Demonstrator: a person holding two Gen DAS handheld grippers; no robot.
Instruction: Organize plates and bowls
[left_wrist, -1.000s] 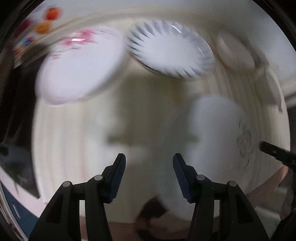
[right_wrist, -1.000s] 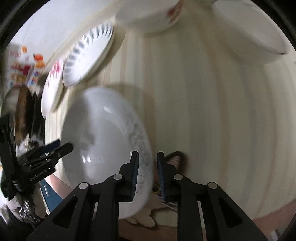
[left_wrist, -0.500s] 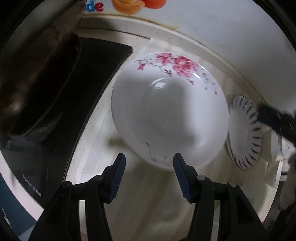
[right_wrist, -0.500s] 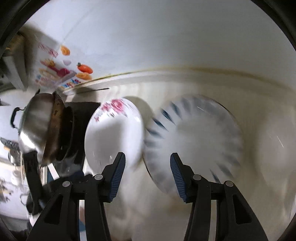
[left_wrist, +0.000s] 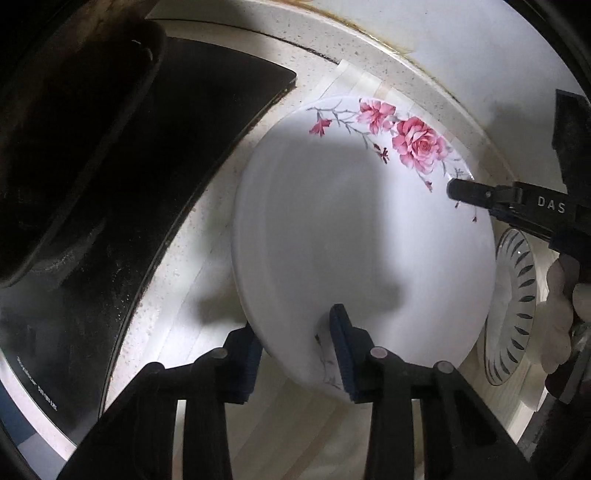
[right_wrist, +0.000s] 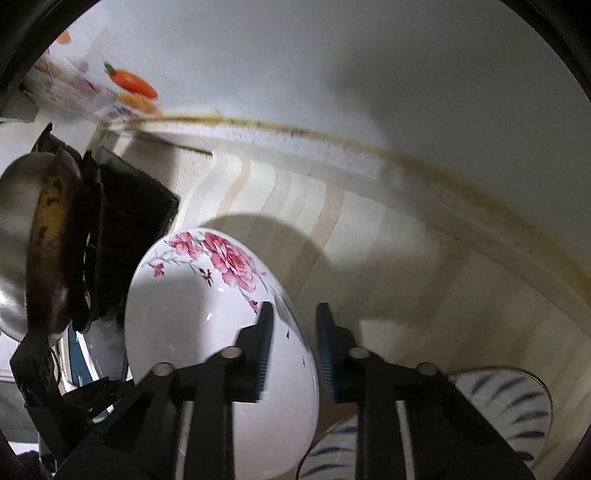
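Between my left gripper's (left_wrist: 297, 349) blue pads (left_wrist: 341, 347) I am seeing the near rim of the rose plate (left_wrist: 362, 236), a white plate with pink roses along its far edge. Those jaws are closing, one pad under the rim and one lying on the plate's upper face; I cannot tell whether both are pressing yet. Beyond the left jaws the plate is spreading away over the pale striped counter (left_wrist: 207, 295), and past its right edge the right gripper's (left_wrist: 456, 190) tip is reaching in at the flowered rim.

From the right wrist view, the same rim is running between my right gripper's (right_wrist: 293, 350) jaws, which are also closing and standing only a narrow gap apart. The left pad is lying over the plate's face; the right pad is sitting just outside the rim, and contact there is unclear to me.

Just right of those jaws, a blue-striped plate (right_wrist: 509, 402) is resting on the counter. Farther off to the left of both jaws, a dark stovetop (left_wrist: 207, 122) with a blackened pan (right_wrist: 44, 236) is sitting near the wall.
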